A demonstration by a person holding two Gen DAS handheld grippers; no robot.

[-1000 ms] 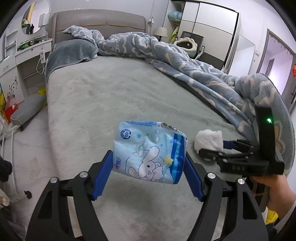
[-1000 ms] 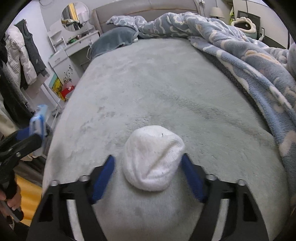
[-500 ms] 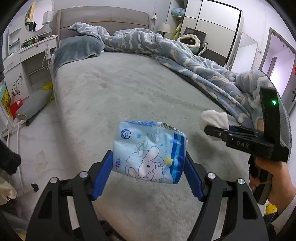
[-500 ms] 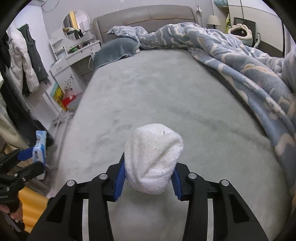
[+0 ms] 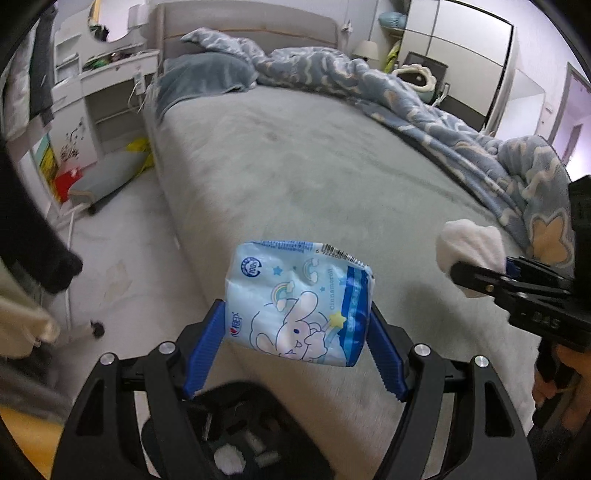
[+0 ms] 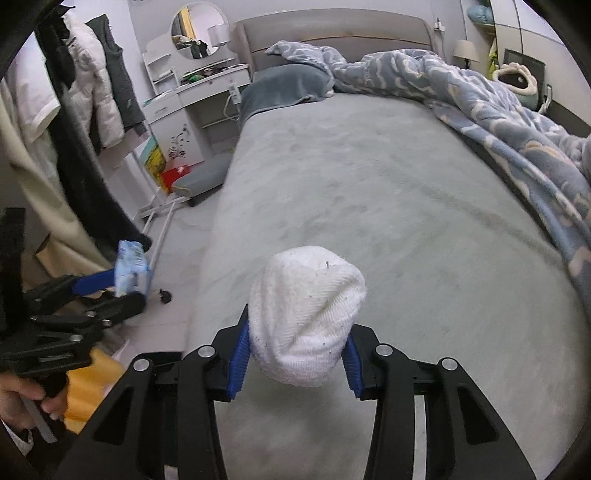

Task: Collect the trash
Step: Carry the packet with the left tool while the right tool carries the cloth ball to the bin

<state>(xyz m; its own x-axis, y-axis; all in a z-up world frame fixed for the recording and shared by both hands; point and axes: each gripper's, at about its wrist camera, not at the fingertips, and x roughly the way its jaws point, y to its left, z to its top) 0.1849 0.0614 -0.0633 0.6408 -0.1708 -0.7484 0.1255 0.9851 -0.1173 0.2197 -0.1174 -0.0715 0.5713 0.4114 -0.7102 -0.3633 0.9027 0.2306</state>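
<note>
A home bedroom: wide grey-sheeted bed [image 6: 369,206] ahead of the jaws, rumpled blue patterned duvet [image 6: 498,110], white dressing table [image 6: 184,107] left

Bed [image 6: 388,206] taken as landmark. Above its near edge, toward the left side: packet [image 5: 299,302] clamped between the fingers of the left claw [image 5: 295,325]. To the right of that, over the bed's near part: rolled sock [image 6: 306,317] pinched in the right claw [image 6: 295,354], clear of the mattress. Along the bed's right side and up to the headboard: heaped blanket [image 6: 480,96]. At the bed's head, left corner: pillow [image 6: 284,88]. Left of the bed's head, against the wall: dressing bench [image 6: 195,96] with a mirror [image 6: 199,33] above. On the floor left of the bed: cushion [image 5: 107,177]. Further left, hanging: coats [image 6: 103,88]. Beyond the bed's right side: wardrobe [image 5: 465,55].
</note>
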